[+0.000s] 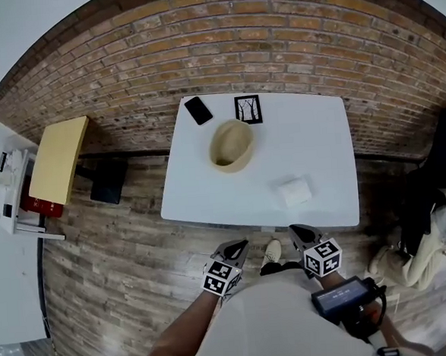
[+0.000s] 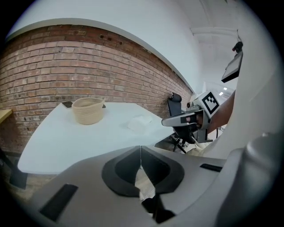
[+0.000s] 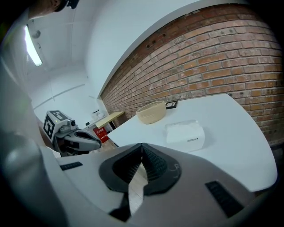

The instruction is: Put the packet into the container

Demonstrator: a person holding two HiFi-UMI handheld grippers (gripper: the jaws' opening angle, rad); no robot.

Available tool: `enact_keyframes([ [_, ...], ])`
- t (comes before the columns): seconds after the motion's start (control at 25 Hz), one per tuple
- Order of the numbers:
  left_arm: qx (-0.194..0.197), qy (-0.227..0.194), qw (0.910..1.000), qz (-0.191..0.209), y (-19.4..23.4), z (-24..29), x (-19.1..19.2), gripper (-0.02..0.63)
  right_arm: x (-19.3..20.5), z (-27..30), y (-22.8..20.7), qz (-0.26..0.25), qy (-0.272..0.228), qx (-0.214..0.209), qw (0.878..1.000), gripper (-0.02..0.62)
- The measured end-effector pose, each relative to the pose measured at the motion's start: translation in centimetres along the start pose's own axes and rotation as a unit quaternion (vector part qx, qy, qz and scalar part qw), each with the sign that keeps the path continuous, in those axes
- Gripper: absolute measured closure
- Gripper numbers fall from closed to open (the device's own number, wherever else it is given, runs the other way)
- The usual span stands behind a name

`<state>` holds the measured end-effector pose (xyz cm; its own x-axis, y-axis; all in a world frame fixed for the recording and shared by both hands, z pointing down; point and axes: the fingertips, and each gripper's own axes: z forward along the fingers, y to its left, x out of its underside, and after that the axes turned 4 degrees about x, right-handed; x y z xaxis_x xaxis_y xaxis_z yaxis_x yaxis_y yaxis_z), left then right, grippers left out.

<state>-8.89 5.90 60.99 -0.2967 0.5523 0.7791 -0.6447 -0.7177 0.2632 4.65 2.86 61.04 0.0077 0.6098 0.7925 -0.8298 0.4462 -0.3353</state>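
**Both grippers shut and empty, short of the table**

The left gripper has its jaws pressed together with nothing between them, and so does the right gripper. Both hang just off the near edge of the tabletop, over the floor. The packet, white and flat, lies close to that near edge toward the right side, nearest the right gripper. The woven container stands well apart from it toward the far edge, with a phone beyond.

The likely risks: jaws that arrive unopened would shove the packet instead of taking it. A flat pack may also slide on the smooth top, and a clumsy drop could knock the light container toward the phone.
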Motion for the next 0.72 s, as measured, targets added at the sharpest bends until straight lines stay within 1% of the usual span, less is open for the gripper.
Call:
enact_keyframes([
  [0.24, 0.013, 0.017, 0.9995, 0.025, 0.8, 2.7, -2.3, 0.595, -1.7, 0.3, -2.2, 0.000, -0.010, 0.008, 1.000, 0.588],
  [0.36, 0.023, 0.026, 0.9989, 0.033, 0.6, 4.2, -3.3, 0.595, -1.7, 0.3, -3.6, 0.008, -0.010, 0.015, 1.000, 0.588],
  [0.44, 0.026, 0.037, 0.9982, 0.041, 0.4, 4.9, -4.0, 0.595, -1.7, 0.3, -3.9, 0.008, -0.007, 0.012, 1.000, 0.588],
  [0.52, 0.029, 0.051, 0.9964, 0.060, 0.3, 5.8, -4.6, 0.594, -1.8, 0.5, -4.1, 0.004, -0.007, 0.007, 1.000, 0.588],
  [0.64, 0.039, 0.079, 0.9912, 0.099, 0.0, 7.2, -4.8, 0.590, -1.6, 0.3, -4.5, 0.010, -0.010, 0.012, 1.000, 0.588],
  [0.72, 0.049, 0.095, 0.9871, 0.119, -0.4, 8.2, -5.1, 0.544, -1.5, -0.1, -4.8, 0.019, -0.013, 0.019, 1.000, 0.588],
])
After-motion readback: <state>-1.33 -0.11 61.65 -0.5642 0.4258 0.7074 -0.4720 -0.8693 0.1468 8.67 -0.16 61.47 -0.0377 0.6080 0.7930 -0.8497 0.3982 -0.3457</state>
